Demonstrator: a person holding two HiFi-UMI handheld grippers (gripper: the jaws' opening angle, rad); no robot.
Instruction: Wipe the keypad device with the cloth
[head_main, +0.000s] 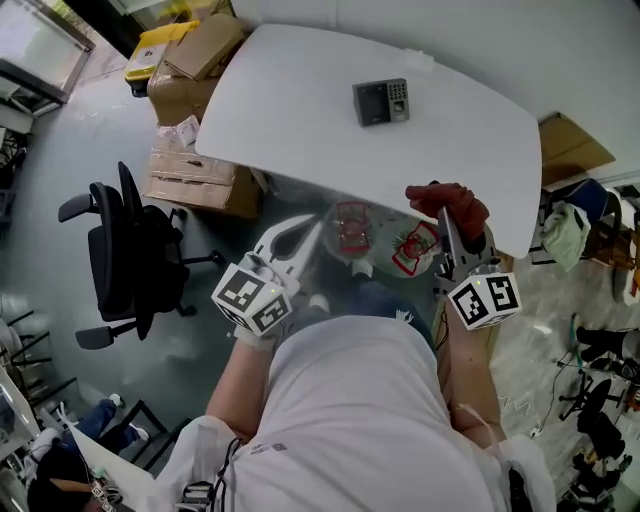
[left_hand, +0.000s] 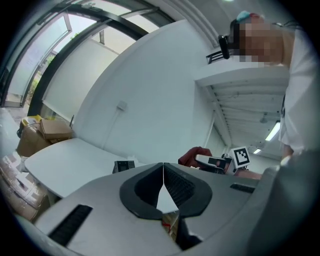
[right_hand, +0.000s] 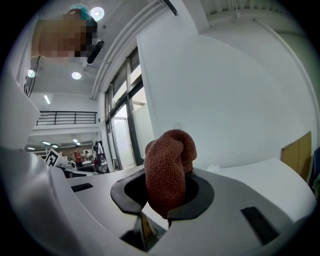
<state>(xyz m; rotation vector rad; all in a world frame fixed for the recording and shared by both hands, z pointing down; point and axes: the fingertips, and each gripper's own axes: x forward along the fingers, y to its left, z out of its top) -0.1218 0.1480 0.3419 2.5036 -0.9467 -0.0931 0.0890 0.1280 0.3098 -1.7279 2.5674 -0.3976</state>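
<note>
Logged right gripper (right_hand: 167, 176) clamped on bunched cloth (right_hand: 169, 167), at near edge of table (head_main: 290, 95). Logged left gripper (left_hand: 163, 169) closed on nothing, also short of that near edge. Found keypad device (head_main: 381, 101) toward far edge, well apart from the 2 grippers. Judged risks: could shove unbraced device across table when wiping; could lose cloth from so small a pinch. Noted cardboard boxes (head_main: 205, 45) off left edge; cannot tell contents.

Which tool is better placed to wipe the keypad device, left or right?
Right. The right tool holds the red cloth; the left tool is shut and empty. The keypad device lies ahead on the table.
</note>
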